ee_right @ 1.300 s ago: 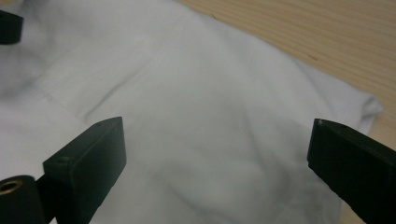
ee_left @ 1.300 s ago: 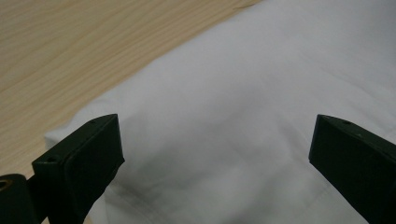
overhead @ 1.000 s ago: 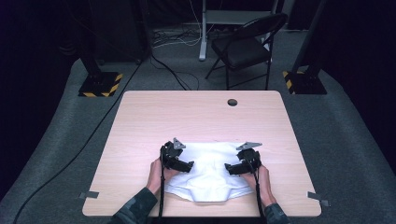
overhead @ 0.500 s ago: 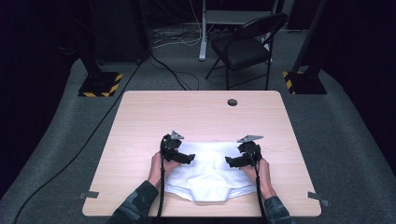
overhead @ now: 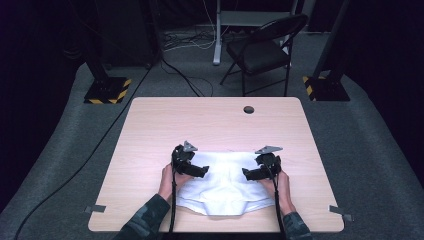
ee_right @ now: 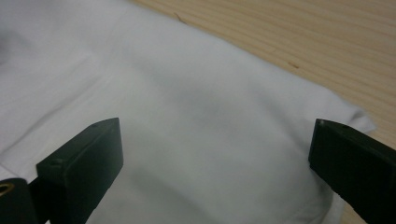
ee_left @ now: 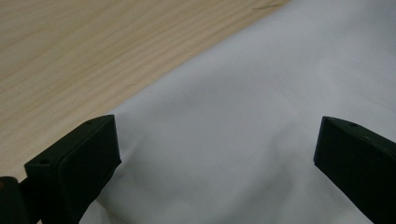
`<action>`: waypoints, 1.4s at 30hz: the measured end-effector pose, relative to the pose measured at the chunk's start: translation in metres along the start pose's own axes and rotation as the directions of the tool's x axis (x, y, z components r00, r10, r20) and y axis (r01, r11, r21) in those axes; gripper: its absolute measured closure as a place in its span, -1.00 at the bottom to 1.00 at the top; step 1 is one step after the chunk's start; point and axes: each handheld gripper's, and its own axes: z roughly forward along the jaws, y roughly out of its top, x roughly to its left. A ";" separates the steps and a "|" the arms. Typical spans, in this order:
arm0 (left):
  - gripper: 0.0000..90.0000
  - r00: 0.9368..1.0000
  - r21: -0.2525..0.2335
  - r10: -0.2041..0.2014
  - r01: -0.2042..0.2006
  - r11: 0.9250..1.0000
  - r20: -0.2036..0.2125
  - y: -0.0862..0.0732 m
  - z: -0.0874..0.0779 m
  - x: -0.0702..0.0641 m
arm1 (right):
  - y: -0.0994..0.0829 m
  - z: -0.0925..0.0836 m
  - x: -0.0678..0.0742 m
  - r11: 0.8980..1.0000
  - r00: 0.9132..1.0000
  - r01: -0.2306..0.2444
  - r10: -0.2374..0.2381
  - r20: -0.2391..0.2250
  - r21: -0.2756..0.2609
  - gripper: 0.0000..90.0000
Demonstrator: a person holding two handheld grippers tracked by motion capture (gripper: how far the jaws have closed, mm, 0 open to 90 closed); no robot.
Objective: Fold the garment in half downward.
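White garment [overhead: 223, 182] is lying flat on the bench [overhead: 200, 125], in the near half, roughly centred left-to-right. Plain white fabric, folded into a wide, compact shape; far edge is running straight across, near edge is bulging toward the bench's near rim with a rounded flap in the middle. Surface is showing soft creases and a seam line [ee_right: 93, 100], mostly smooth [ee_left: 243, 140]. One corner [ee_right: 359, 119] is sticking out onto bare wood. Not hanging over any bench edge.
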 end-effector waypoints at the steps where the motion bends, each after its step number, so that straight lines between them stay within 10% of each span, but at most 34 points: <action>1: -1.00 1.000 -0.009 0.000 0.000 1.000 0.002 0.000 -0.003 -0.001 | 0.000 -0.004 -0.001 1.000 1.000 -0.001 0.001 -0.001 -0.008 -0.96; 17: -1.00 0.997 -0.123 0.049 -0.057 0.991 -0.064 -0.026 -0.052 -0.012 | -0.019 -0.071 0.004 0.990 0.999 0.035 -0.034 0.011 -0.139 -0.96; 42: -1.00 0.983 -0.141 -0.063 0.039 0.989 -0.174 -0.098 -0.093 0.026 | -0.085 -0.105 -0.022 0.986 0.991 -0.028 0.049 0.124 -0.163 -0.93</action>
